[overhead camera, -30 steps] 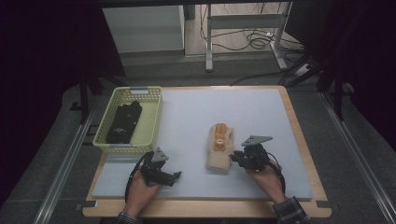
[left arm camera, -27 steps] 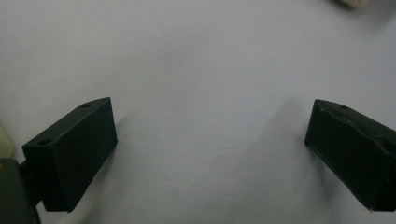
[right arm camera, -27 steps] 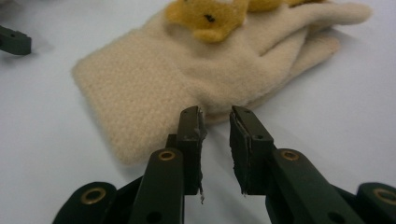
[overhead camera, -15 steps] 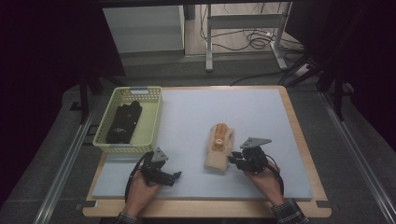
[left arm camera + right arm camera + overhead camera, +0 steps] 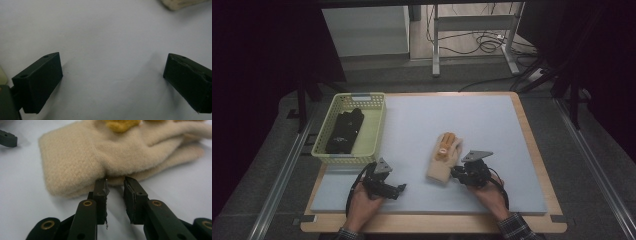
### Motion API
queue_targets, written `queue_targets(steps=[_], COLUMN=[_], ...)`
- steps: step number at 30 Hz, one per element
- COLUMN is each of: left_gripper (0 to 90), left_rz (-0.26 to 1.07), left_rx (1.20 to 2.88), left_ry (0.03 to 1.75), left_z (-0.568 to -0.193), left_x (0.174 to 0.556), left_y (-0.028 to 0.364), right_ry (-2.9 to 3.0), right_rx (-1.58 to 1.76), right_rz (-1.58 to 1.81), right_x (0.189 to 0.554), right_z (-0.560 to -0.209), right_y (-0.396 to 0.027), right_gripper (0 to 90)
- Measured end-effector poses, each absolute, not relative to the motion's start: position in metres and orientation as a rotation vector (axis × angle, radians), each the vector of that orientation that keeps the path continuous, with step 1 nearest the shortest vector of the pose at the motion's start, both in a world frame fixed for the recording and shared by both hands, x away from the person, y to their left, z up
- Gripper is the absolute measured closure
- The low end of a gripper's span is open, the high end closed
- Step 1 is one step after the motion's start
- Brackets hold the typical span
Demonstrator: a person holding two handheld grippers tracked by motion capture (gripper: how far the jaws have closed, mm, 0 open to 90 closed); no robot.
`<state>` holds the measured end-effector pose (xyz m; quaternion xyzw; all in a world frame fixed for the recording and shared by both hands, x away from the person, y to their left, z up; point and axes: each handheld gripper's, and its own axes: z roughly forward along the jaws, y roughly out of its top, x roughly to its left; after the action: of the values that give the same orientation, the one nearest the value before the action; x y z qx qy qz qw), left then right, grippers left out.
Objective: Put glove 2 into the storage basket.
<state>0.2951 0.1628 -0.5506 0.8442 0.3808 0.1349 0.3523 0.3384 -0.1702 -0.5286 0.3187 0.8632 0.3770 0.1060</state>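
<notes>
A beige knit glove (image 5: 443, 159) with an orange-yellow patch lies flat in the middle of the pale blue mat (image 5: 482, 120), cuff toward the person. My right gripper (image 5: 456, 174) rests low on the mat at the cuff's right side. In the right gripper view the jaws of this gripper (image 5: 115, 180) stand a narrow gap apart. Their tips reach the folded edge of the glove (image 5: 100, 152), with bare mat showing between the pads. My left gripper (image 5: 399, 190) sits near the front left, wide open over bare mat (image 5: 112, 62), and a corner of the glove (image 5: 180, 3) lies far ahead of it.
A yellow-green mesh basket (image 5: 374, 125) stands at the mat's left edge with dark folded items (image 5: 344, 130) inside. The wooden table rim (image 5: 532, 150) borders the mat. Beyond the table's far edge are a white cabinet, metal legs and cables on the floor.
The right gripper has shifted slightly toward the near edge beside the glove's cuff. The left gripper and the glove have stayed put.
</notes>
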Motion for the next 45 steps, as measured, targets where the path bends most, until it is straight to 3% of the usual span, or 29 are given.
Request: queue_targets(steps=[29, 36, 45], left_gripper=[2.2, 2.2, 2.1], left_rz=[0.348, 0.349, 0.35], left_rx=[2.184, 2.184, 2.186], left_ry=[0.987, 0.988, 0.986], left_z=[-0.551, -0.551, -0.551], left_x=[0.295, 0.295, 0.295], left_y=[0.163, 0.163, 0.163], right_ry=[2.55, 2.549, 2.497], right_rx=[0.855, 0.847, 0.891], right_rz=[1.163, 1.157, 1.149], right_x=[0.355, 0.352, 0.355], right_z=[-0.535, -0.528, -0.514], right_y=[-0.117, -0.129, -0.16], right_gripper=[64.9, 56.9, 38.4])
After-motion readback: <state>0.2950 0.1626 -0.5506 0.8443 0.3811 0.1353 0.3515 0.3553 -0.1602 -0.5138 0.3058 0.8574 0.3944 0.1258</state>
